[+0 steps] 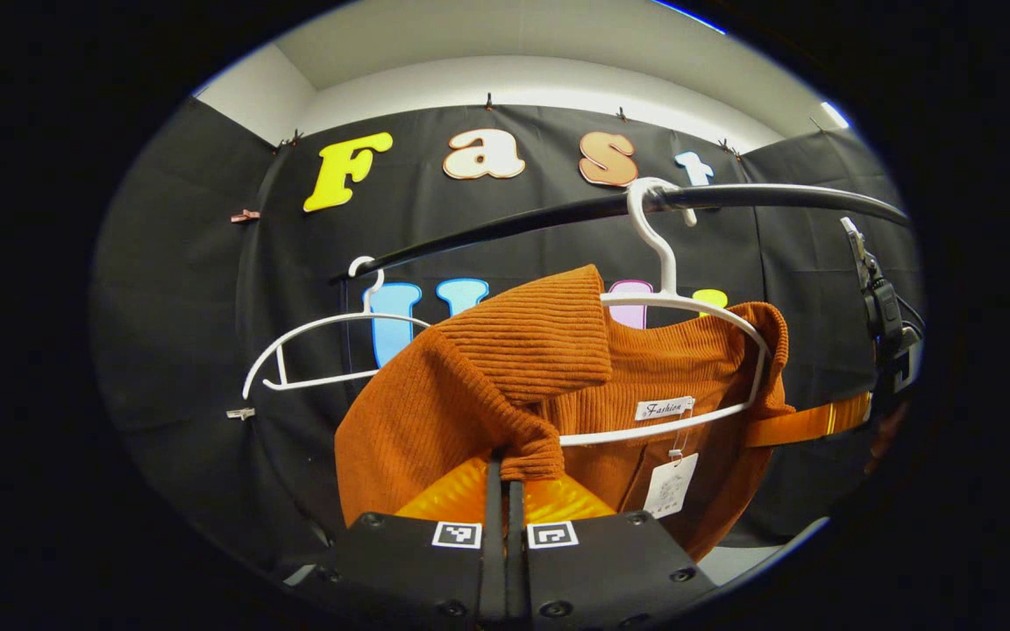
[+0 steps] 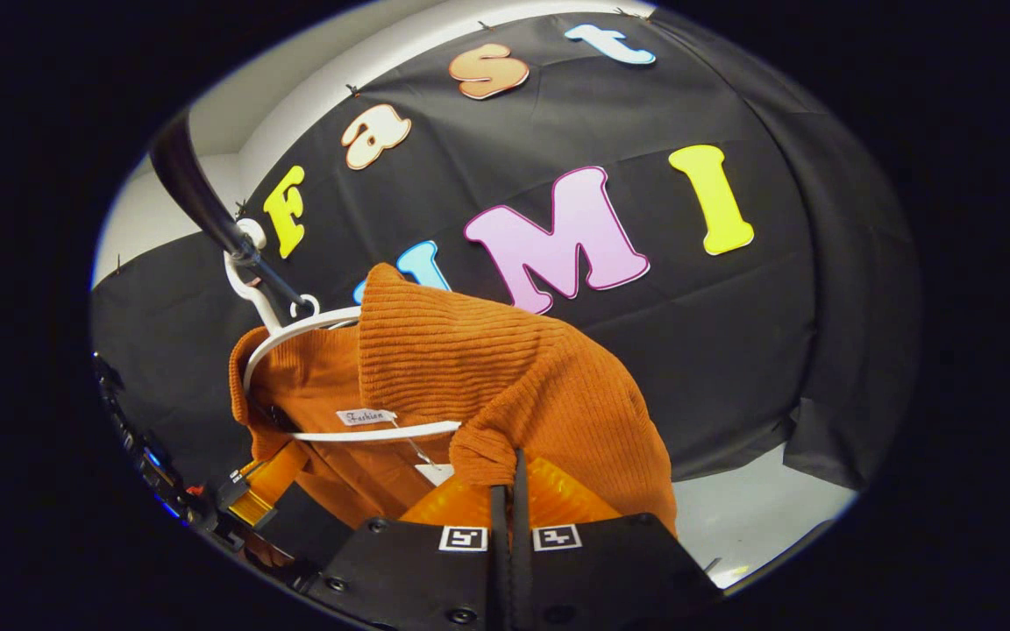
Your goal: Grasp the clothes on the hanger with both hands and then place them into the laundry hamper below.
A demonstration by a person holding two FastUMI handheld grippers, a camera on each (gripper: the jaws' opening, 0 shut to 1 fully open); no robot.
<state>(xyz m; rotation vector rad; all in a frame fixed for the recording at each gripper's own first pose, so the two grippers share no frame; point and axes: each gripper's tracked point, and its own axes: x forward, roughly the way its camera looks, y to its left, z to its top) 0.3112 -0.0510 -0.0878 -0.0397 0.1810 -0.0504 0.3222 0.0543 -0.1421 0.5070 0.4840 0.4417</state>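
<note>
An orange ribbed sweater [image 1: 487,377] hangs on a white hanger [image 1: 672,302] hooked over a black rail [image 1: 558,215]. Its left shoulder is pulled up off the hanger and folded over. My left gripper [image 1: 505,469] is shut on a bunched fold of that shoulder. In the right gripper view the same sweater [image 2: 505,377] drapes off the hanger [image 2: 365,431] below the rail [image 2: 207,206], and my right gripper [image 2: 510,469] is shut on the knit at the other shoulder. The right gripper's fingers [image 1: 807,423] reach in at the sweater's far side; the left gripper [image 2: 264,491] sits low left.
A second, bare white hanger [image 1: 312,350] hangs on the rail to the left of the sweater. A paper tag [image 1: 670,484] dangles from the sweater's collar. Black cloth walls close the booth behind, with pale floor [image 2: 750,517] below them.
</note>
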